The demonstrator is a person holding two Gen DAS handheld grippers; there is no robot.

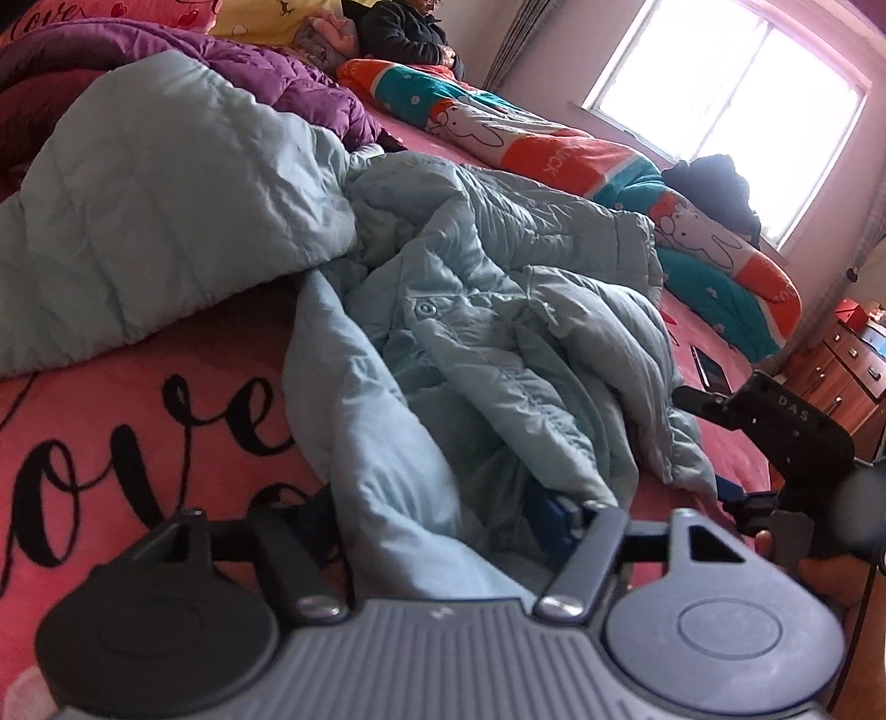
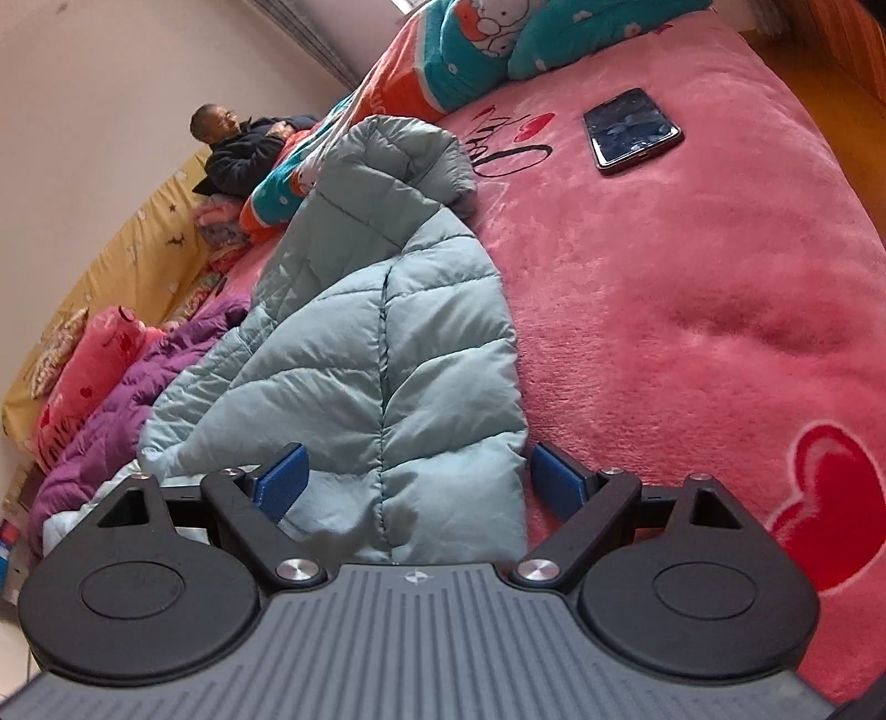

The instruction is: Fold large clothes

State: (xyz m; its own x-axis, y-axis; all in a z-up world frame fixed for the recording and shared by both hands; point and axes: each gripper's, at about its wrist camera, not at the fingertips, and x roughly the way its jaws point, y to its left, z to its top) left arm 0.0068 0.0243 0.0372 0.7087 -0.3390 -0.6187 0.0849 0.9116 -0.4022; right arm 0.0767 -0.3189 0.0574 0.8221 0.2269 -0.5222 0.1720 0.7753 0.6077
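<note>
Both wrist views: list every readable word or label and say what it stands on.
"ove", large black script, first letter cut off: pink bedspread.
"DAS": body of the right gripper.
"UCK", start hidden: orange band of the cartoon quilt.
"ove", partly cut off: pink pillow.
Black script near the phone: not readable.

Both grippers low, angled down

The left gripper [image 1: 443, 515] has fabric bunched between its fingers, one blue pad [image 1: 559, 512] just showing; whether the pads press is unclear. The right gripper [image 2: 418, 479] has its jaws spread wide, blue pads [image 2: 279, 476] clear on both sides.
</note>
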